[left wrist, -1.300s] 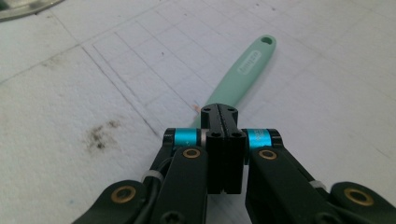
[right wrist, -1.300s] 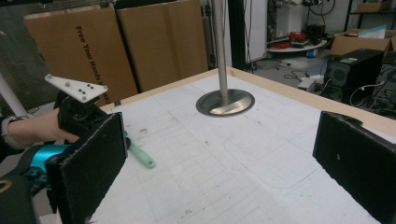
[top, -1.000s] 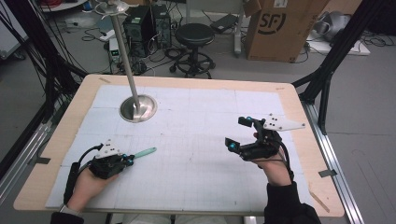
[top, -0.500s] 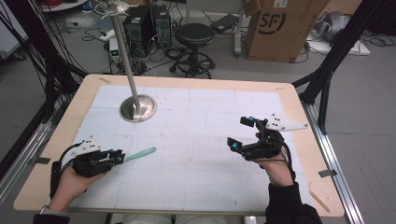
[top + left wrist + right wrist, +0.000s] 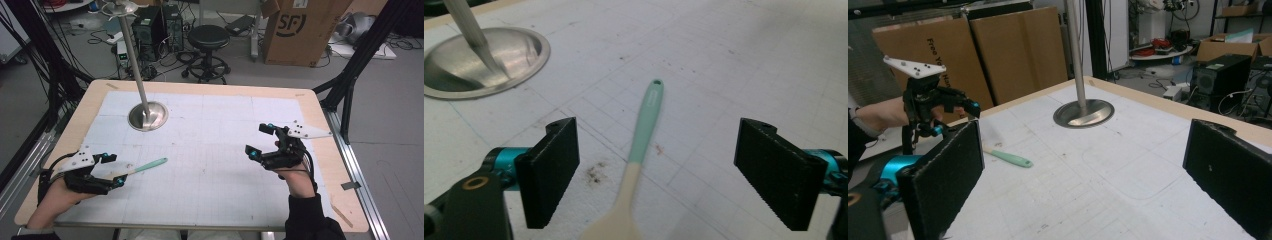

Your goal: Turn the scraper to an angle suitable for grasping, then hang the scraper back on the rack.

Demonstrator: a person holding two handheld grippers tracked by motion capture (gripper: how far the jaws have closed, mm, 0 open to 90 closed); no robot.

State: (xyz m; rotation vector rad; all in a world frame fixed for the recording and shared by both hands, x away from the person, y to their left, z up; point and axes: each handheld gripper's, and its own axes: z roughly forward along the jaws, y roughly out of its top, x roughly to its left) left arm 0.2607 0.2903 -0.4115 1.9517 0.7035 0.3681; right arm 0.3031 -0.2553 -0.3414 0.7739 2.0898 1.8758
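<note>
The left gripper (image 5: 114,169), at the lower left of the high view, has just been opening its jaws; they stand wide, pads clear of the spatula (image 5: 145,166) lying flat between them, mint handle pointing up-right. The right gripper (image 5: 261,140), at right, gapes open and holds nothing. The metal stand base (image 5: 148,115) sits in the upper left on the table (image 5: 210,200).
</note>
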